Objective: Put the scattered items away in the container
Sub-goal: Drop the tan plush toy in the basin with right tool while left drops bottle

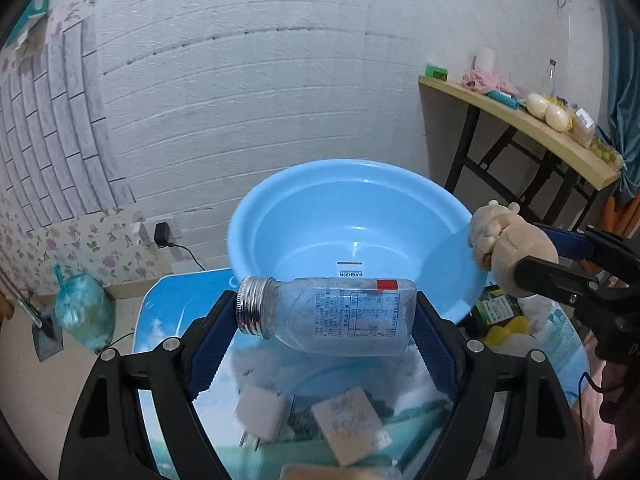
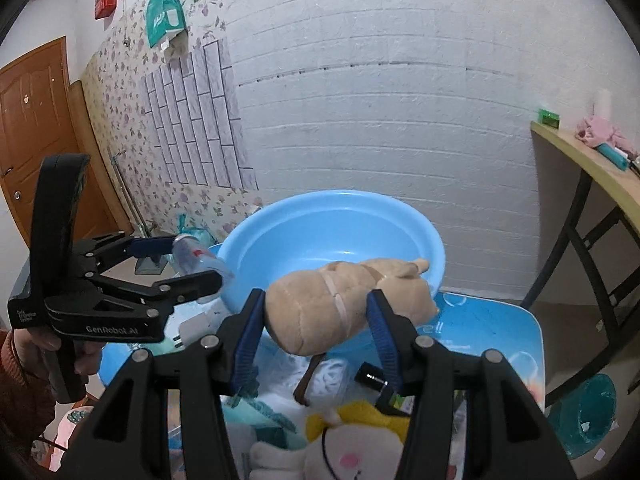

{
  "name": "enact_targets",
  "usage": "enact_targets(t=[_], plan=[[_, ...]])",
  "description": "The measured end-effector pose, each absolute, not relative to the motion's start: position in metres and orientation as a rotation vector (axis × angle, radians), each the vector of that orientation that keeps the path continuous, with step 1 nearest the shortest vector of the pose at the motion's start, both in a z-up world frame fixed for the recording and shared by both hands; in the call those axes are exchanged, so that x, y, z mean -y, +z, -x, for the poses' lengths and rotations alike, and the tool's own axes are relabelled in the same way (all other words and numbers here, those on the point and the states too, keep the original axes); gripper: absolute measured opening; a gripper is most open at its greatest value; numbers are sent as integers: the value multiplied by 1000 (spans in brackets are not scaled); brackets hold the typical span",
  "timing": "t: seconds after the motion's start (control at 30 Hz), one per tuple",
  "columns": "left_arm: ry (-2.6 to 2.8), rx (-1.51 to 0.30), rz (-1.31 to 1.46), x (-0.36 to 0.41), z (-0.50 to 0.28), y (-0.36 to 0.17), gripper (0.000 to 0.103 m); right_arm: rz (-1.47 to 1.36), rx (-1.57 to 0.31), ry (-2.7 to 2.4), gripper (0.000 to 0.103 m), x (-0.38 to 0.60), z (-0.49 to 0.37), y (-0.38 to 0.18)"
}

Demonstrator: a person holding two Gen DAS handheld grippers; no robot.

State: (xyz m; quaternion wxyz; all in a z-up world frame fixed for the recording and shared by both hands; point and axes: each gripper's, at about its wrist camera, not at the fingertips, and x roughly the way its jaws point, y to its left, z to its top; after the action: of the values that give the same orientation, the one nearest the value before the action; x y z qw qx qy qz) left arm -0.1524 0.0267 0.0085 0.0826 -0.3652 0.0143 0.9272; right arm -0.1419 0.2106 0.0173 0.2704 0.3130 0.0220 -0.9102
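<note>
1. Left gripper (image 1: 326,316): jaws clamped on clear bottle (image 1: 332,312), held sideways just short of blue basin (image 1: 280,200), at table's far edge.
2. Right gripper (image 2: 316,316): jaws clamped on tan plush (image 2: 320,304), at basin rim.
3. Step judged: carrying. Next: advance over basin, release.

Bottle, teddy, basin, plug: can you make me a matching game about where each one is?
Things:
1. clear bottle
2. tan plush toy
3. blue basin
4. white plug

Places:
A. lying on the table, under the left tool
B. gripped sideways in the left tool
C. sitting on the table, nothing inside it
D. gripped in the right tool, by the basin's rim

Pairs: 1-B, 2-D, 3-C, 4-A
</note>
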Motion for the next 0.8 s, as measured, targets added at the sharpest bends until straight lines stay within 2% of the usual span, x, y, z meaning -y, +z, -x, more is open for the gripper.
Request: enact_targets(t=[0.33, 0.63, 0.8], plan=[[2740, -84, 1115, -38, 179, -4, 84, -826, -87, -2434, 54, -203, 159, 12], [2747, -59, 1134, -31, 167, -4, 85, -829, -100, -2424, 54, -197, 157, 11], [2767, -47, 1142, -21, 153, -4, 89, -824, -114, -2426, 59, -198, 149, 16]])
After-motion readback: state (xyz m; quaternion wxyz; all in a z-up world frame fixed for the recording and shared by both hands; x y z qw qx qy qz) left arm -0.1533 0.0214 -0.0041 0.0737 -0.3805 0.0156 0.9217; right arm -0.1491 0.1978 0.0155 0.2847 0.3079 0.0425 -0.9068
